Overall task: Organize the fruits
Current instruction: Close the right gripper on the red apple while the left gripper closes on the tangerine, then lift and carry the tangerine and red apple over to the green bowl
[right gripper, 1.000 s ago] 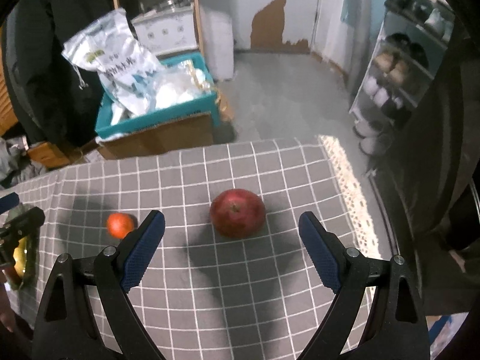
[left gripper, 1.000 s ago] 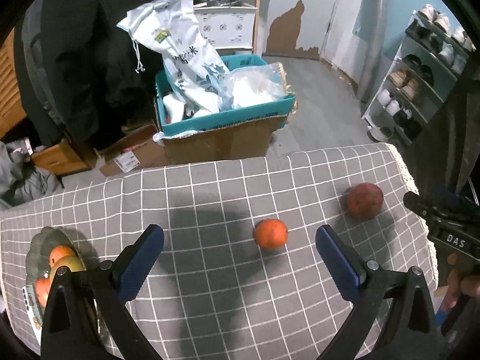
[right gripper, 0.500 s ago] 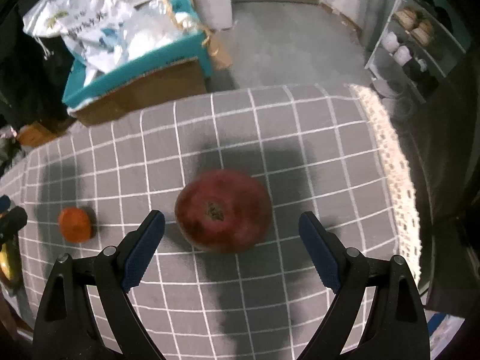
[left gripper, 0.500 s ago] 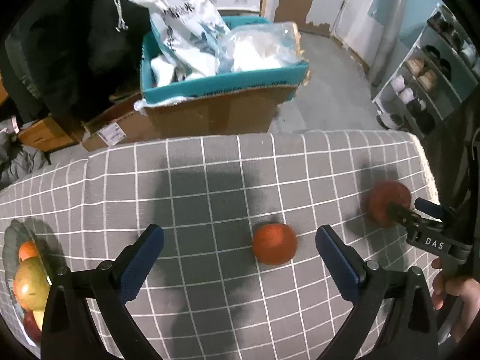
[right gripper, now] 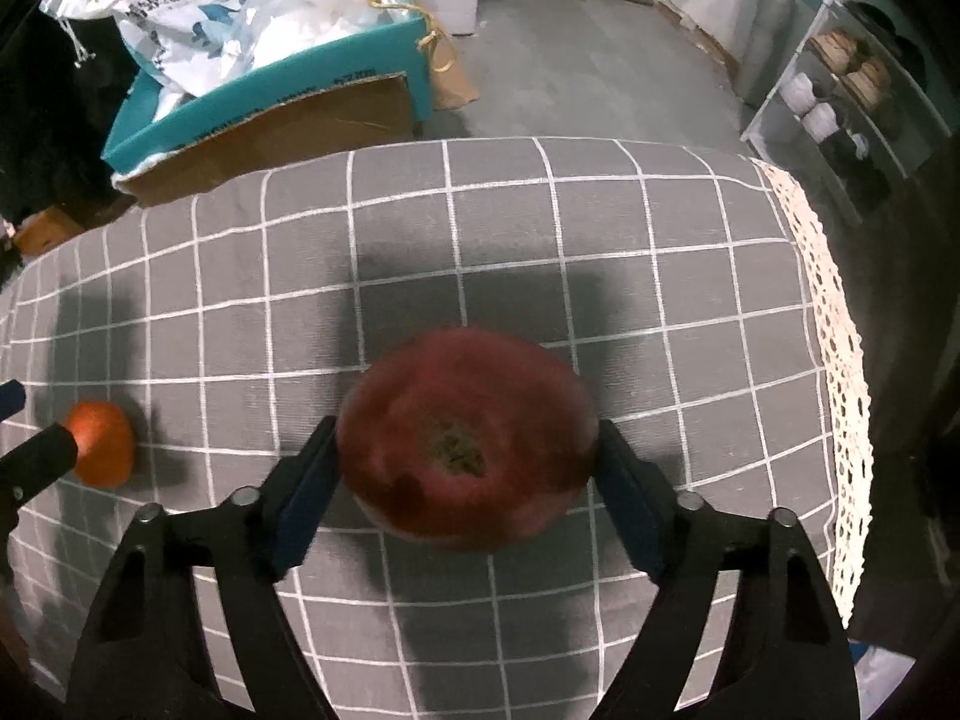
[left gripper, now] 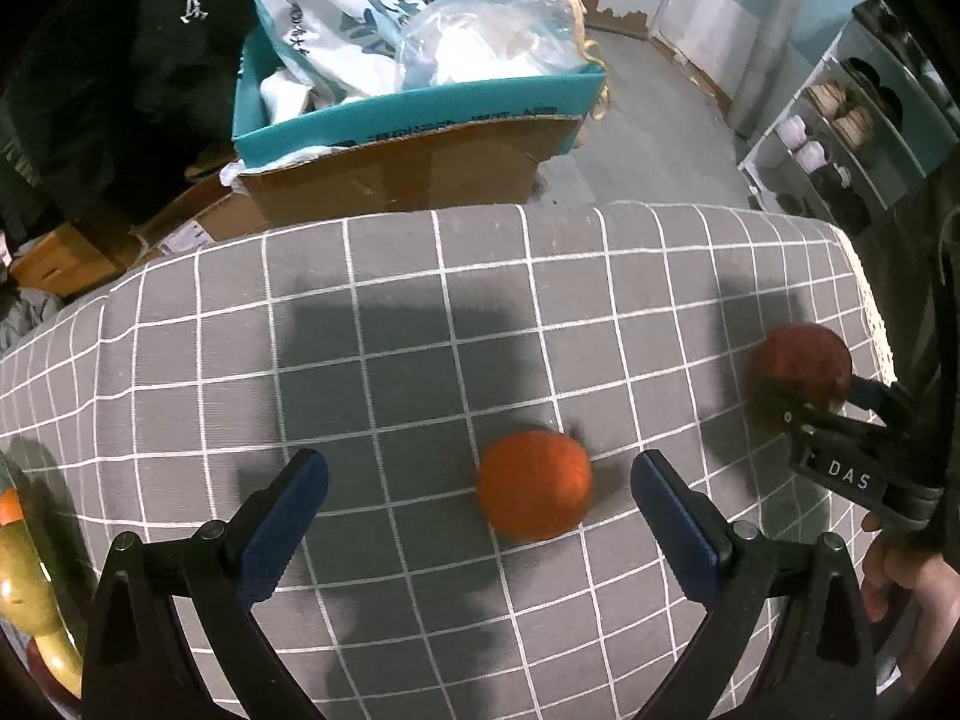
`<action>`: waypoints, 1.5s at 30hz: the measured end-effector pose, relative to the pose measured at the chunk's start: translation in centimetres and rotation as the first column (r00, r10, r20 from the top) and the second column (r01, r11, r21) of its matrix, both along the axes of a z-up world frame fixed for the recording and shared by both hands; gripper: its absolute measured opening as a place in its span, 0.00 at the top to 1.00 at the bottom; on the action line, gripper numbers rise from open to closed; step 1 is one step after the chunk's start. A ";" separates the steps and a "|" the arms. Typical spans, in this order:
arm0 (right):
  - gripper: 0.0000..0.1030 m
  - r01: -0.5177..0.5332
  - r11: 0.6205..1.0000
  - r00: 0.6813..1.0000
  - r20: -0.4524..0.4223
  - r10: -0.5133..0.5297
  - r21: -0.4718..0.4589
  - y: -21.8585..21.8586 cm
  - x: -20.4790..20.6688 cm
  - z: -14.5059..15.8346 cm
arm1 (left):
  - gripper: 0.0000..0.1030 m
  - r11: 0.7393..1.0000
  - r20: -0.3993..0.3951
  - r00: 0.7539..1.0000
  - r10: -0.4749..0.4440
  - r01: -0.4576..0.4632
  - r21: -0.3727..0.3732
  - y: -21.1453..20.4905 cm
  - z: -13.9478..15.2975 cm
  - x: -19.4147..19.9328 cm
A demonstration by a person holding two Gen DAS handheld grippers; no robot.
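**Red apple clamped, orange framed**

The counter (right gripper: 690, 252), covered in grey checked cloth, is being used as the landmark. Beyond its far edge, a teal cardboard box (left gripper: 420, 114) is being seen on the floor. Near the counter's right edge, the red apple (right gripper: 465, 441) is being clamped by the right claw (right gripper: 465, 480). Toward the counter's middle, the orange (left gripper: 534, 492) is being framed by the left claw (left gripper: 480, 516), whose fingers are being held wide apart, clear of it.
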State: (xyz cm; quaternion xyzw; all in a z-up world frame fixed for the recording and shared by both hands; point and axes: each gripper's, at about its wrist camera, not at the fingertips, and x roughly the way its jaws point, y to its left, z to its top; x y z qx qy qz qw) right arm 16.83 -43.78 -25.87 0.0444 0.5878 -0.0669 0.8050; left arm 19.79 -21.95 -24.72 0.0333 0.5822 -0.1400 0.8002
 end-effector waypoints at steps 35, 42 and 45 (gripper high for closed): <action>0.25 -0.049 0.998 0.983 0.174 0.053 -0.024 3.9 -3.8 6.1 | 0.58 0.997 0.088 0.995 -0.045 0.050 -0.064 1.3 3.4 -3.1; 0.25 -0.069 0.997 0.968 0.237 0.077 -0.043 5.1 -5.1 9.1 | 0.58 0.997 0.162 0.987 -0.017 0.030 -0.074 2.6 6.6 -4.2; 0.25 -0.072 0.996 0.961 0.266 0.081 -0.045 5.4 -5.7 10.5 | 0.58 0.997 0.195 0.981 -0.012 0.026 -0.072 3.1 7.9 -4.8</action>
